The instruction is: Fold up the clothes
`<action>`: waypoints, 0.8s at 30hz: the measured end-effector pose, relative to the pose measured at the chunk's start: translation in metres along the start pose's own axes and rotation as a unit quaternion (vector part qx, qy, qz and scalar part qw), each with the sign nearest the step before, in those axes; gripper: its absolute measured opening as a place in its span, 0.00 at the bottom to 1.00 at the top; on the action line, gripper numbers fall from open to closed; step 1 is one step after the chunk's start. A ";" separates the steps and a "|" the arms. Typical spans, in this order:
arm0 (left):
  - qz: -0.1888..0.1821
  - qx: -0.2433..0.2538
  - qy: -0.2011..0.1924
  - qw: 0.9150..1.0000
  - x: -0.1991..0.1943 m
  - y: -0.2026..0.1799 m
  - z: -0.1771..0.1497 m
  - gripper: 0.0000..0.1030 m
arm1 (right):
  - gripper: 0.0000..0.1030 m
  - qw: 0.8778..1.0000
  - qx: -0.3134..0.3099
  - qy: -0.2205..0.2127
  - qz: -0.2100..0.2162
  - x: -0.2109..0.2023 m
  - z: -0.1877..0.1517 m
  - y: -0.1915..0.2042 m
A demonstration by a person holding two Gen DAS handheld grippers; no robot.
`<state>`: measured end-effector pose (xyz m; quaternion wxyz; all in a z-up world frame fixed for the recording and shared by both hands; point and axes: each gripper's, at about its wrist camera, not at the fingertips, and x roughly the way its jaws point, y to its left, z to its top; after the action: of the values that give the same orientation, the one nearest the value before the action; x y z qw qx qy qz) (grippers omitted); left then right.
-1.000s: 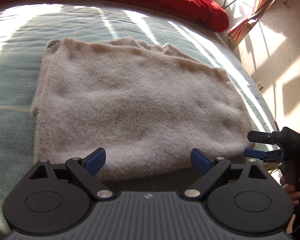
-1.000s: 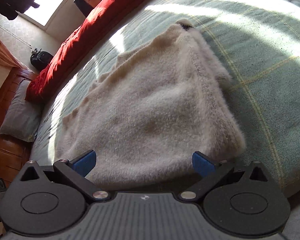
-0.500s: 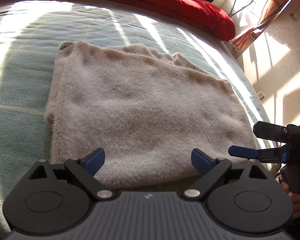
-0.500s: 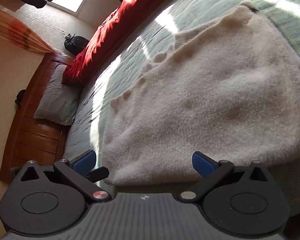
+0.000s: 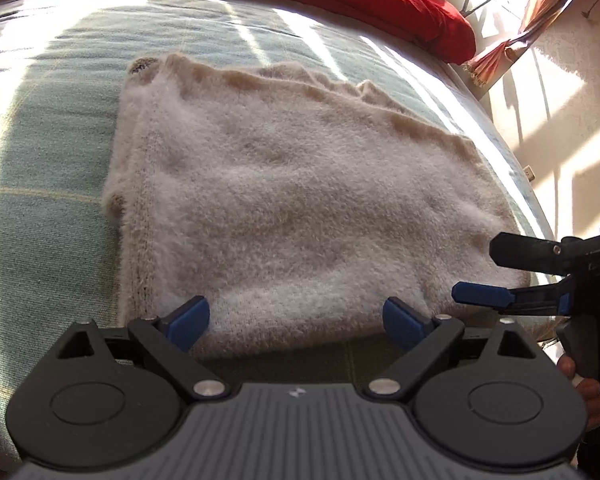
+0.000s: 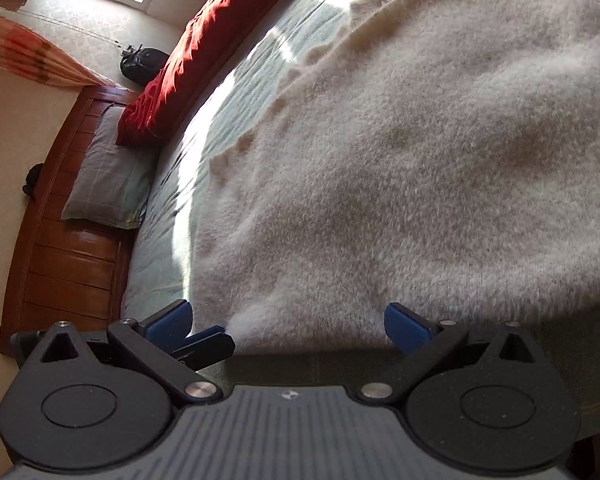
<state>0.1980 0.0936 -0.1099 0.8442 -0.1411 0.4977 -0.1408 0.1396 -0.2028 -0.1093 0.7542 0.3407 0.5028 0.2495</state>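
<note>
We see the folded fleece garment (image 5: 300, 208) lying flat on the bed (image 5: 40, 208). Our left tongs (image 5: 296, 316) gape at its near edge; our right tongs (image 6: 288, 320), likewise spread, flank its near right corner, gripping nothing.

- You have one garment in front of you: a fluffy cream-white sweater (image 5: 300, 208), thick and fuzzy, knitted.
- It lies flat on the bed, folded into a rough rectangle, with more than one layer showing along its far edge.
- Your left-hand view shows a stitched seam running down its left side, and a darker patch at the far left corner.
- The far edge is wavy and uneven; the near edge is a soft, rounded fold.
- From your right-hand view the sweater (image 6: 440, 152) fills most of the picture, its surface lightly dimpled, sunlight along its far side.
</note>
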 end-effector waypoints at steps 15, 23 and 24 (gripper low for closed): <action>-0.035 0.074 0.024 0.996 0.047 -0.050 -0.002 0.92 | 1.00 0.990 0.029 -0.085 -0.108 -0.057 0.014 -0.064; -0.030 0.069 0.010 0.997 0.026 -0.044 0.002 0.93 | 1.00 0.991 0.058 -0.083 -0.091 -0.053 0.017 -0.076; -0.027 0.071 0.005 0.997 0.024 -0.044 0.006 0.93 | 1.00 0.991 0.059 -0.083 -0.089 -0.053 0.017 -0.076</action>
<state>0.2102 0.0452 -0.1095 0.8453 -0.0929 0.4870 -0.1990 0.1386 -0.2942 -0.1314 0.7915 0.3576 0.4805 0.1219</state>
